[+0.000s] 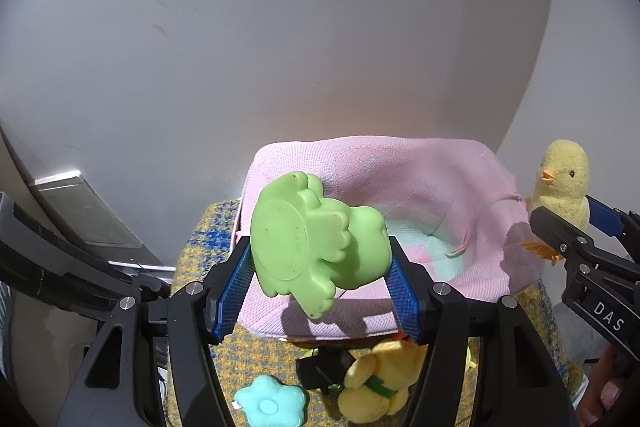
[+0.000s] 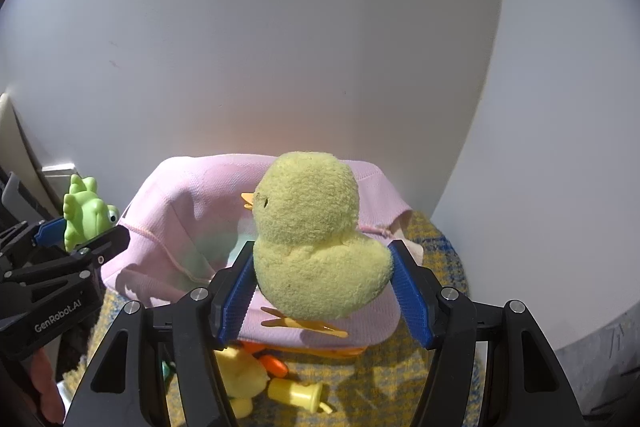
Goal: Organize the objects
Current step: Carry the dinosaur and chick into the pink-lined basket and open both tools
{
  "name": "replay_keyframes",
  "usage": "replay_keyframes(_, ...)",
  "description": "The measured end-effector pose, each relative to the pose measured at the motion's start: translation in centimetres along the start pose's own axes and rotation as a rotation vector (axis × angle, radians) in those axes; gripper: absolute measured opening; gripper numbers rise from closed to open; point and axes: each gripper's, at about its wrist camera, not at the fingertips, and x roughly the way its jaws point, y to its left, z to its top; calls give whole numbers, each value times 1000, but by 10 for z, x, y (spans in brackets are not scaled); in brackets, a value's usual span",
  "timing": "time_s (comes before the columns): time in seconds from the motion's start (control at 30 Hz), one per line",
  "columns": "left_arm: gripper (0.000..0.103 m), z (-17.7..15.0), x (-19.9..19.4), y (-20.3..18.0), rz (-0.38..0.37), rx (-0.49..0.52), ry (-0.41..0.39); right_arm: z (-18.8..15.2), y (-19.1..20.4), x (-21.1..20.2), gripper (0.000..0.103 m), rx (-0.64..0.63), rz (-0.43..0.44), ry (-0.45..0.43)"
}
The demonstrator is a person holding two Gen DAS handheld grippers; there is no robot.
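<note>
Left tongs (image 1: 320, 267) clenched on a green dinosaur toy (image 1: 316, 247) and right tongs (image 2: 324, 287) clenched on a yellow plush chick (image 2: 316, 239), both poised over the open pink fabric basket (image 1: 420, 163), apparently for dropping in, while other toys lie on the yellow-and-blue cloth (image 1: 256, 351) below.

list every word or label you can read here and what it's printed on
"DAS" on the black body of the right gripper, cut off at the picture edge.
"GenRobot.AI" on the black body of the left gripper.
Small embossed marks on the flat base of the green toy: too small to read.
</note>
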Motion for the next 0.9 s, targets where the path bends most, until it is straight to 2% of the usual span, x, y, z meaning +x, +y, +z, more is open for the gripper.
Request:
replay_keyframes(0.37,63,10,23,0,1,5,25,8,-4,21,65,-4,2,38)
replay_keyframes(0.43,74,11,23,-1,10,4,21,9,-2,21,67,-12,-1,31)
replay_keyframes(0.47,82,10,21,-1,16,2,16,10,-1,22,72,-17,-6,27)
replay_keyframes(0.5,85,10,20,0,21,0,11,10,-1,21,76,-20,-14,19)
replay_keyframes(0.53,86,9,20,1,22,-2,11,12,-1,19,84,-20,-19,12)
replay_keyframes(0.6,92,9,20,2,33,-8,17,13,-1,16,89,-15,-26,-2)
replay_keyframes(0.9,94,4,12,14,54,-26,21,8,2,10,90,1,-26,2)
